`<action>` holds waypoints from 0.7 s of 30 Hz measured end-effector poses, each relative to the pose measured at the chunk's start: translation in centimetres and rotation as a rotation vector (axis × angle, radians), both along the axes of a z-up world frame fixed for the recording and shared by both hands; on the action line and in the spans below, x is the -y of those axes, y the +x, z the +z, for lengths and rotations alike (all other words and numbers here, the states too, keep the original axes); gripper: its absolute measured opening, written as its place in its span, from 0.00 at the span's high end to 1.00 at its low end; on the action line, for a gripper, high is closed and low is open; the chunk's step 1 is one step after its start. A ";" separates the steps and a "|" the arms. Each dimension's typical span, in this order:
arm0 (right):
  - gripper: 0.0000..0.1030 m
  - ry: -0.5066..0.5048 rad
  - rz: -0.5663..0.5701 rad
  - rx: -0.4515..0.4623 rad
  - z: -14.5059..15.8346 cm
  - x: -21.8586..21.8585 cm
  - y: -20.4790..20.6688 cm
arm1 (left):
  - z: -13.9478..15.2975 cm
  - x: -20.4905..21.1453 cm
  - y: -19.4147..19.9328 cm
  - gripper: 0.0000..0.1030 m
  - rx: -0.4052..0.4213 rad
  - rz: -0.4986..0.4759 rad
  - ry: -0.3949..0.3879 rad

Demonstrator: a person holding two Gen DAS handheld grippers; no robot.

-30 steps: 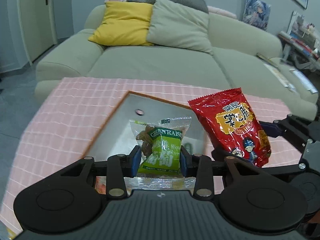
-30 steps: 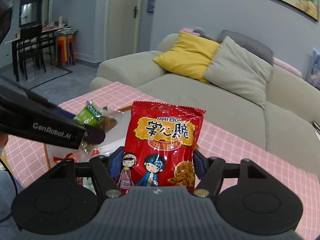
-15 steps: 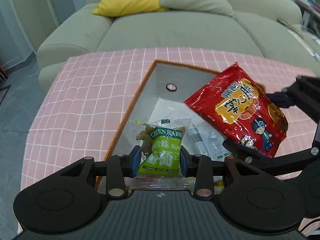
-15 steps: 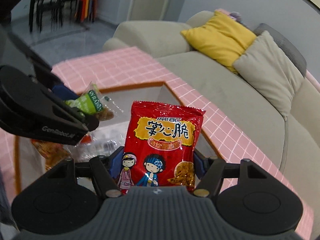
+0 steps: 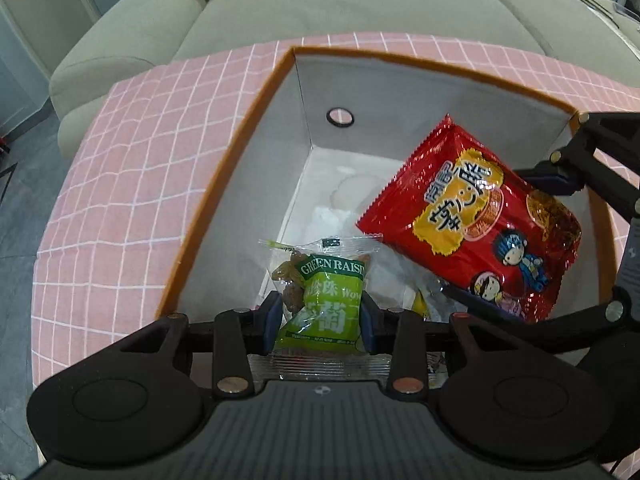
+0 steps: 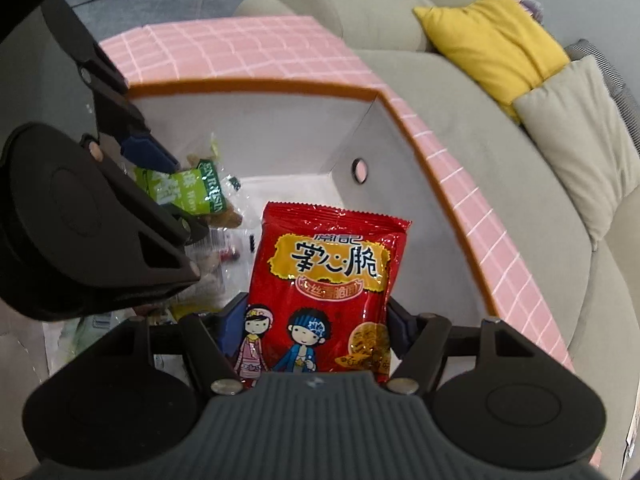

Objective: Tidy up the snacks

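Note:
My left gripper is shut on a green raisin packet, held over the near left part of an orange-rimmed box with white inner walls. The right gripper is shut on a red crisp bag with cartoon figures, held over the same box. In the left wrist view the red bag hangs at the right inside the box opening, with the right gripper's fingers beside it. The raisin packet and the left gripper's fingers show at the left of the right wrist view.
The box stands on a pink checked tablecloth. Several pale and clear packets lie on the box floor. A round hole pierces one box wall. A beige sofa with a yellow cushion runs behind the table.
Both grippers have come down and tipped toward the box, each still holding its packet. The box interior now fills both views, and the red bag has sunk into the opening.

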State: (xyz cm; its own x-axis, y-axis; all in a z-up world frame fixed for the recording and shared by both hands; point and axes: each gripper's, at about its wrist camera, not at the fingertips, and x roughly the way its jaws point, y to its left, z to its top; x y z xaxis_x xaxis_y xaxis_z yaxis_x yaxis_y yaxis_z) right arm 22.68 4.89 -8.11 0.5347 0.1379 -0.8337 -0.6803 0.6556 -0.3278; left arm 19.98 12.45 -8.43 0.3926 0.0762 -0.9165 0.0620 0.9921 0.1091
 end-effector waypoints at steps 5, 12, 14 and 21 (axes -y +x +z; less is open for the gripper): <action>0.36 0.022 -0.004 -0.051 -0.9 0.3 0.2 | -0.5 0.2 0.0 0.57 -0.006 0.002 0.003; 0.28 0.051 -0.028 -0.066 -0.5 0.9 0.3 | 0.1 0.0 0.2 0.46 0.005 0.011 0.018; 0.22 0.062 -0.035 -0.068 -0.1 0.9 0.5 | 0.7 0.0 0.0 0.39 0.019 0.012 0.028; 0.10 0.091 -0.036 -0.022 3.1 1.0 -0.8 | 4.3 0.0 -1.2 0.29 0.072 0.020 0.032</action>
